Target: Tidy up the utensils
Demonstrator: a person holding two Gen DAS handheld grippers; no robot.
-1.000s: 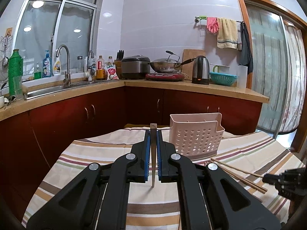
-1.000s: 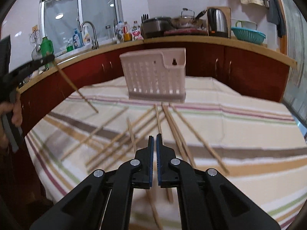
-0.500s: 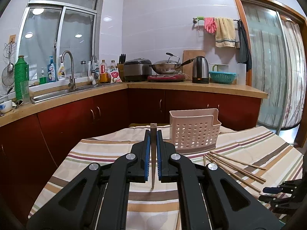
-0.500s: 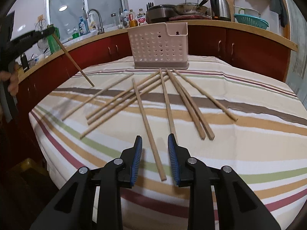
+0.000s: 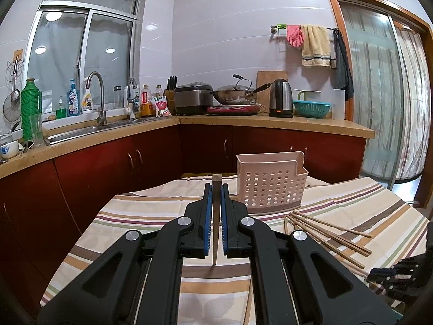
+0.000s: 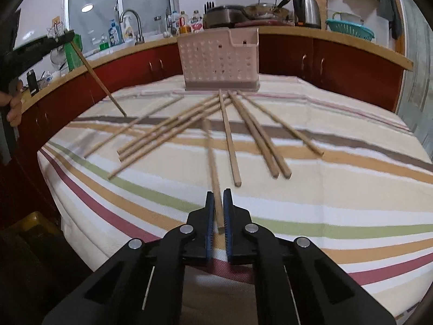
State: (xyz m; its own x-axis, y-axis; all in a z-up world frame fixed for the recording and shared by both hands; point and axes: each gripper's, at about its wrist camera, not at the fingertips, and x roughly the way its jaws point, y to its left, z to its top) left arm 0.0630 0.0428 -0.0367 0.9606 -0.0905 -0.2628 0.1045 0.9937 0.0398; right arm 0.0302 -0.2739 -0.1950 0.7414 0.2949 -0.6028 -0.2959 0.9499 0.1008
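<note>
Currently, the left gripper [image 5: 216, 193] has its jaws clamped on one chopstick [image 5: 215, 216], which stands between the blue pads with its square end above the fingertips and its thin end below them. Seen from the right wrist view, this held chopstick [image 6: 98, 77] slants down from the left gripper [image 6: 71, 35] at the far left, its tip above the cloth [image 6: 338, 189] and clear of it. A hand [image 6: 15, 108] grips that tool's handle at the left edge.

The right gripper [image 6: 219, 197] sits low at the near edge of the table. Its jaws are nearly together around the near end of a second chopstick [image 6: 212, 159], which lies on the cloth and runs away toward the basket [image 6: 219, 59]. Motion blur hides whether the pads are pressing on it.

The remaining chopsticks [image 6: 254, 135] lie loose on the striped cloth, fanned out from a point just in front of the basket, some touching or crossing at their far ends. The perforated pink basket stands upright at the far side of the table. In the left wrist view the basket [image 5: 270, 184] stands just right of the gripper, with the chopsticks [image 5: 327, 233] near right of it.
</note>
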